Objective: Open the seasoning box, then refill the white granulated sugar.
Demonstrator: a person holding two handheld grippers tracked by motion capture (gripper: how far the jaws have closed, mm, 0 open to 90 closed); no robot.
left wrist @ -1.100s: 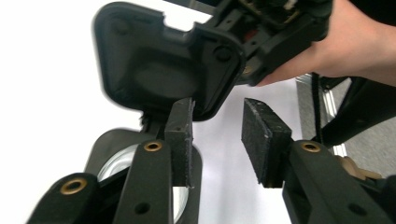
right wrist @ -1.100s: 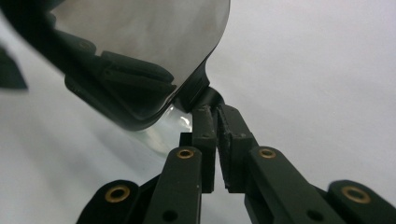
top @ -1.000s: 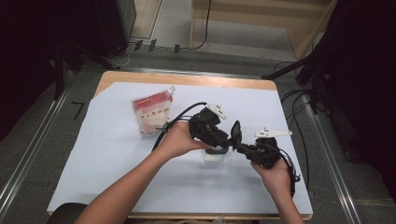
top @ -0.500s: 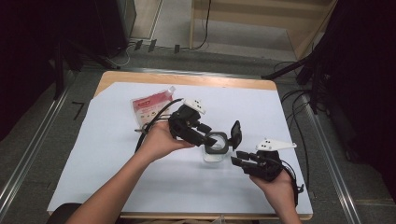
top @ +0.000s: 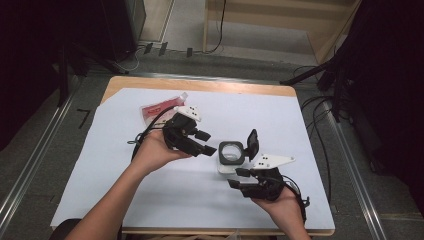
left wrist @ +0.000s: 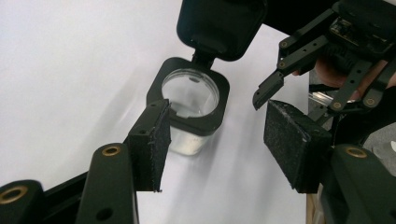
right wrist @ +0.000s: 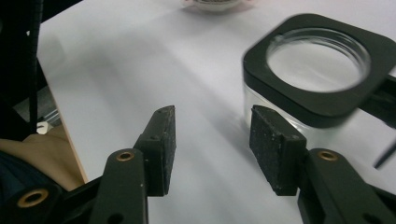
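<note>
both grippers now stand clear of the clear jar (top: 231, 159): left gripper (top: 206, 142) has drawn back from it, jaws apart with nothing between the pads, having just been opening. right gripper (top: 239, 177) has likewise pulled back toward me, its jaws just been opening, nothing between them; a second ago both were bunched up against the jar. jar sits on the white sheet (top: 260, 115) just ahead of my right gripper and just off the tip of my left, its black hinged lid (top: 252, 142) flipped up and standing open behind the mouth. a little white content shows at the bottom (left wrist: 186, 144). i judge the opening step done; the red-and-white pouch (top: 152, 111) beyond my left hand (top: 155, 152) lies untouched, likely next.
</note>
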